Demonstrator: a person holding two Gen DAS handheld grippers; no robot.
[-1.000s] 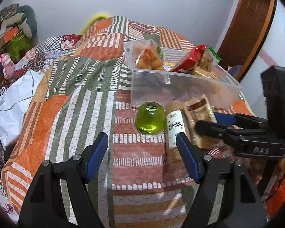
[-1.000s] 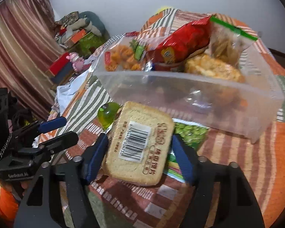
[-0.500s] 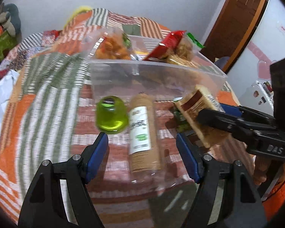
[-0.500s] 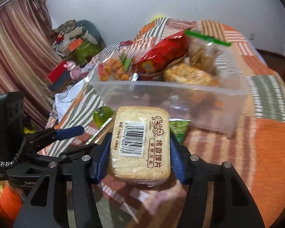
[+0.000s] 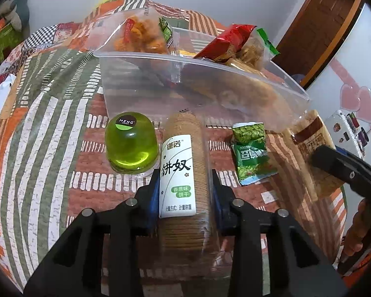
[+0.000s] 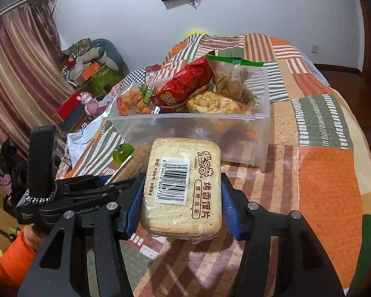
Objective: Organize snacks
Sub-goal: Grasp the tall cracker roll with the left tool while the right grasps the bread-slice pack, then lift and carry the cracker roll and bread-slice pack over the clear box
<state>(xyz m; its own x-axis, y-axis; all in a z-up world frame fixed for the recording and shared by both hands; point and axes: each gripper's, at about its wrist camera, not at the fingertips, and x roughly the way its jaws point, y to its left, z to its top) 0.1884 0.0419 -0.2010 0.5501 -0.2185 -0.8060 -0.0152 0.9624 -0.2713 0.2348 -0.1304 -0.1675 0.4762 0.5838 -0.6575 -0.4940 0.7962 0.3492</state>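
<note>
on the patchwork quilt (image 5: 49, 133), the left gripper (image 5: 184, 193) has come in from open air over bare cloth a second ago to straddle the biscuit roll (image 5: 183, 170), and its jaws are closing, the blue pads now against the roll's sides where they stood wide before. the right gripper (image 6: 183, 198) pinches the pack of toasted bread slices (image 6: 183, 188), which lay low on the quilt a second ago and is now lifted clear, facing the clear plastic bin (image 6: 262, 133).

the left gripper tilts steeply down along the roll, which lies flat, pointing toward the bin. the right gripper slants down less, its pack upright between the pads with the barcode toward the camera. an orange sleeve (image 6: 10, 259) shows behind the left tool.

just left of the roll, touching or nearly so, stands a green jelly cup (image 5: 132, 146) upside down. right of it, apart, lies a green pea packet (image 5: 252, 153). the bin already holds an orange snack bag (image 5: 141, 37), a red bag (image 6: 185, 84) and a zip bag with a green strip (image 6: 232, 74).
</note>
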